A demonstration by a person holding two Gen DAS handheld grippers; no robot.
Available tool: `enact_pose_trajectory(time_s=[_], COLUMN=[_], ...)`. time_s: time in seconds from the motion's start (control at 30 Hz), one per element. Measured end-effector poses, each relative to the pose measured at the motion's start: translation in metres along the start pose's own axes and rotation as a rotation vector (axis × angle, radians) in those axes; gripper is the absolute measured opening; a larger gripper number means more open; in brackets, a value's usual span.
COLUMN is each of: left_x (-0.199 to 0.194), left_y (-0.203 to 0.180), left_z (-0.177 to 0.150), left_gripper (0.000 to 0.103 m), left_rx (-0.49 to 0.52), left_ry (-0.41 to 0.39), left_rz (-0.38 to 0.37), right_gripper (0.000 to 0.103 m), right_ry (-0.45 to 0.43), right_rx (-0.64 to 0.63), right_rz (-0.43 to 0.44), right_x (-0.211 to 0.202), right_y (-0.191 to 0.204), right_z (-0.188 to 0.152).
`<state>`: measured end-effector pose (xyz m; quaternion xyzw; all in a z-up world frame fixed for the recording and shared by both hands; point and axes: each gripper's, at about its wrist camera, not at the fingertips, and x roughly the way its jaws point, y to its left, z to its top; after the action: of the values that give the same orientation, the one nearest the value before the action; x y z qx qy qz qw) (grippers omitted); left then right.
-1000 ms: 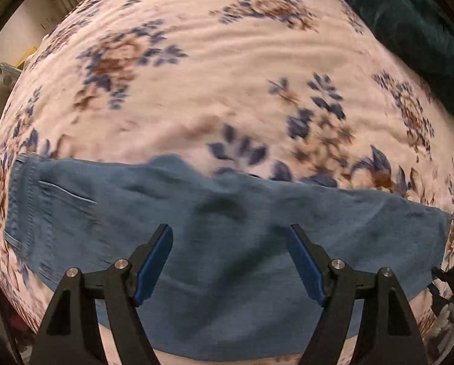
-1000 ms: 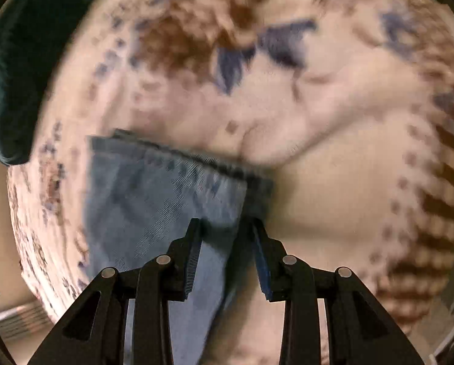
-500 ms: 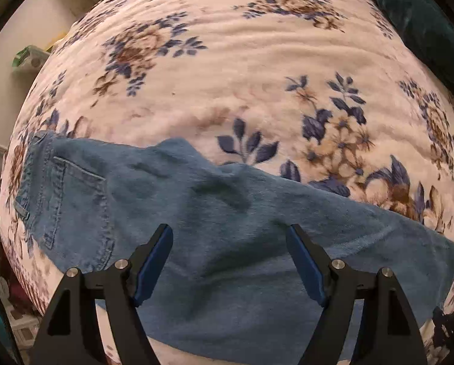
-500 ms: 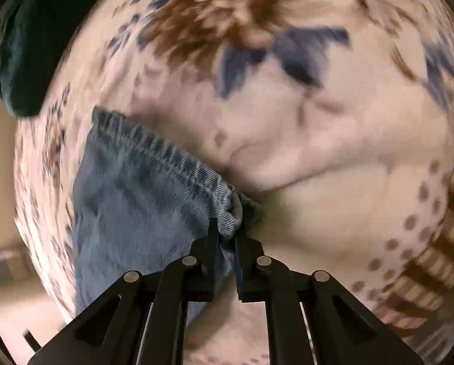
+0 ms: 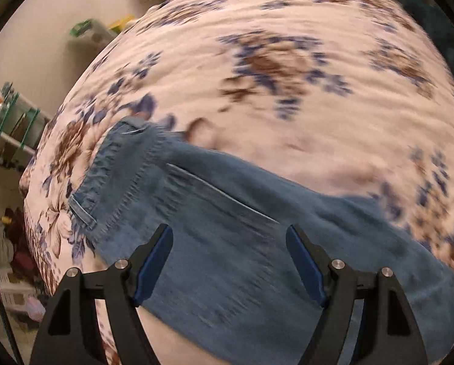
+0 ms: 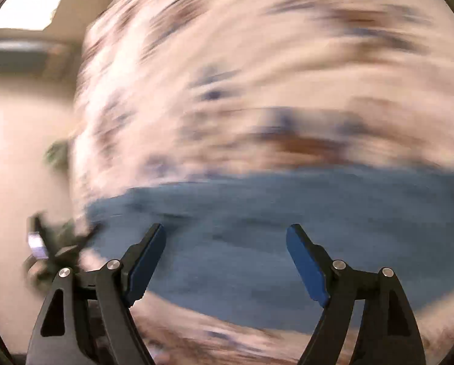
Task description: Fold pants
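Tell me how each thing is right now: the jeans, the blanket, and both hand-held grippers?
Jeans: lying flat on the blanket, not held.
Blanket: spread out under the jeans, a little rippled.
Left hand-held gripper: open, empty, over the jeans.
Right hand-held gripper: just opened, empty, over the jeans; view blurred.

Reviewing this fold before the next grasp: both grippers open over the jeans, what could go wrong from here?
1. The right gripper has just been opening with nothing between its fingers, and its view is badly blurred, so a regrasp may miss the edge.
2. The left gripper hangs open over mid-fabric of the jeans; closing there could bunch the denim.
3. The floral blanket is soft; a pinch might catch it too.
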<state>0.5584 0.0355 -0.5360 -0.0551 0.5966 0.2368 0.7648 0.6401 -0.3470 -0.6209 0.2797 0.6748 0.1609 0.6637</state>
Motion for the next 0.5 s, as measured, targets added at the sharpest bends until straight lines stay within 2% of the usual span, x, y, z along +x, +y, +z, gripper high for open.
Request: enact_pose_trajectory(time_s=[0.07,0.1,0.17,0.23,0.27,0.3,0.33,0.37,0.5], left_x=[0.024,0.034,0.053,0.064,0.069,0.072,0.075,0.076,0.077], left_y=[0.016,0.021,0.035,0.048,0.054,0.06,0.064,0.066,0.07], left_z=[0.01,0.011,0.014,0.015,0.015,0.015,0.015,0.015,0.014], left_gripper=[0.076,0.076,0.076,0.076,0.077,0.084,0.086,0.086,0.086], left_rx=[-0.031,-0.039,-0.066,-0.098,-0.119,-0.137,-0.149,-0.152,-0.145], left_ry=[0.035,0.052,0.095,0.116,0.124,0.132,0.137,0.137,0.141], left_rz=[0.013,0.026,0.032,0.028,0.01,-0.008,-0.015,-0.019,-0.033], right_gripper=[0.083,0.083,0.082,0.081,0.074,0.036,0.009,0.006,0.005], right_ry=[0.094,0.147,0.251,0.327,0.395,0.443,0.481,0.501,0.397], right_rx=[-0.069,-0.115,-0.217,-0.276,-0.308,-0.327,-0.34,-0.338,-0.229], right_rz=[0.073,0.076,0.049,0.005,-0.006,-0.037,-0.084,-0.124,-0.153], right_x=[0.047,0.073,0.123,0.163,0.185,0.206,0.221,0.235,0.23], right_y=[0.047,0.074,0.12,0.147,0.16,0.166,0.168,0.168,0.151], right_z=[0.025,0.037,0.054,0.065,0.065,0.067,0.064,0.064,0.083])
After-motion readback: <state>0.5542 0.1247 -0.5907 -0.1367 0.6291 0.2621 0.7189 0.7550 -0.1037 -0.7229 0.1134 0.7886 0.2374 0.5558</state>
